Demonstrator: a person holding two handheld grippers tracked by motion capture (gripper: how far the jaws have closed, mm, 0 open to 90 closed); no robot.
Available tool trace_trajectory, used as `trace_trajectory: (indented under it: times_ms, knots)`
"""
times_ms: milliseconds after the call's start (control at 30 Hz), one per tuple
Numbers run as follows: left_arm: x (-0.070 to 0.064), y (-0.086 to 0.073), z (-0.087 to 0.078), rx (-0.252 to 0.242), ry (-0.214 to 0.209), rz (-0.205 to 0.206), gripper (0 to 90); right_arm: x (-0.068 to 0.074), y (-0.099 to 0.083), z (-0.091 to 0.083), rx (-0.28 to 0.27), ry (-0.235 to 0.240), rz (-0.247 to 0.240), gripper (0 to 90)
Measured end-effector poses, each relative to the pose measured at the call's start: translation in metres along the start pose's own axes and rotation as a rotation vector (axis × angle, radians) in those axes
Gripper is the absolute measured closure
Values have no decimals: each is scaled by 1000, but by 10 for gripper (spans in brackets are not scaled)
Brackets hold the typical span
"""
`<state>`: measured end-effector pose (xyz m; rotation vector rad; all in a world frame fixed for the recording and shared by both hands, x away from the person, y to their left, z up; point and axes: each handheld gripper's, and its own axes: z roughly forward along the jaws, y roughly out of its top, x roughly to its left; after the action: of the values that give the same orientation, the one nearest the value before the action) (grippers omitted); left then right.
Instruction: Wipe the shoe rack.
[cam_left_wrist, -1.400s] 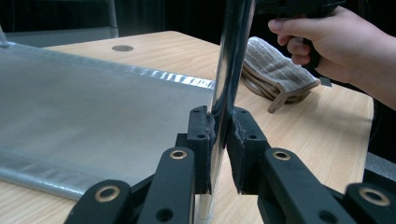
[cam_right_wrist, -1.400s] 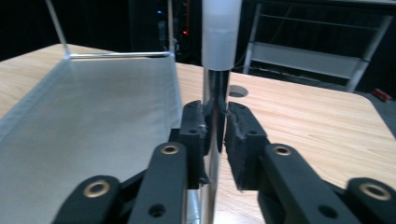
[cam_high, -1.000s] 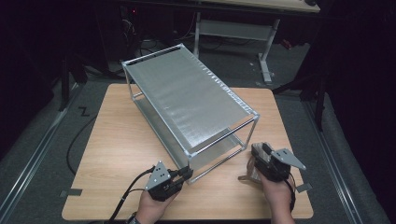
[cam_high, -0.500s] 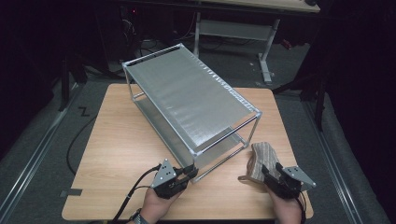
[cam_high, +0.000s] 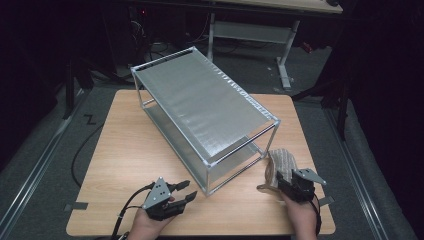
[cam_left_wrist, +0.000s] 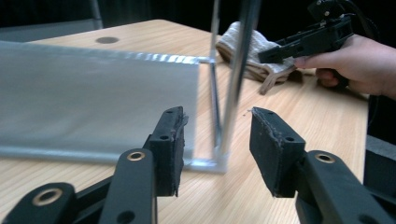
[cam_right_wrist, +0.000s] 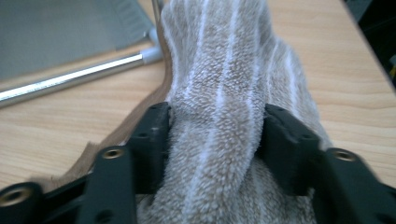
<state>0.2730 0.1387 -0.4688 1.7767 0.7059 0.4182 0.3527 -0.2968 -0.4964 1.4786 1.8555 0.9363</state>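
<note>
My right gripper (cam_high: 278, 181) pinches the towel (cam_high: 283, 163) on the wooden table (cam_high: 125, 145), just beside the metal rack (cam_high: 200, 107). My left gripper (cam_high: 186, 190) gapes empty near its corner post. Grey floor (cam_high: 45, 150), dark room.

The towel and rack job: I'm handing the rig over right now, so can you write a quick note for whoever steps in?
Right gripper: shut on the towel, which is bunched between its jaws beside the rack's near right corner.
Left gripper: open, empty, its jaws facing the rack's near corner post.
Done: towel gripped.
Left: the towel is not on the rack yet; probably place it on a shelf, the left gripper steadying the frame.
</note>
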Motion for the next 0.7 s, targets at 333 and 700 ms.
trace_trajectory:
  times_ms: [333,700]
  knots:
    - [14,-19,-3,-16,22,-113,546,3,0,2,39,-4,-59,723]
    - [12,-18,12,2,-9,-103,504,32,-4,-44,-136,113,-178,715]
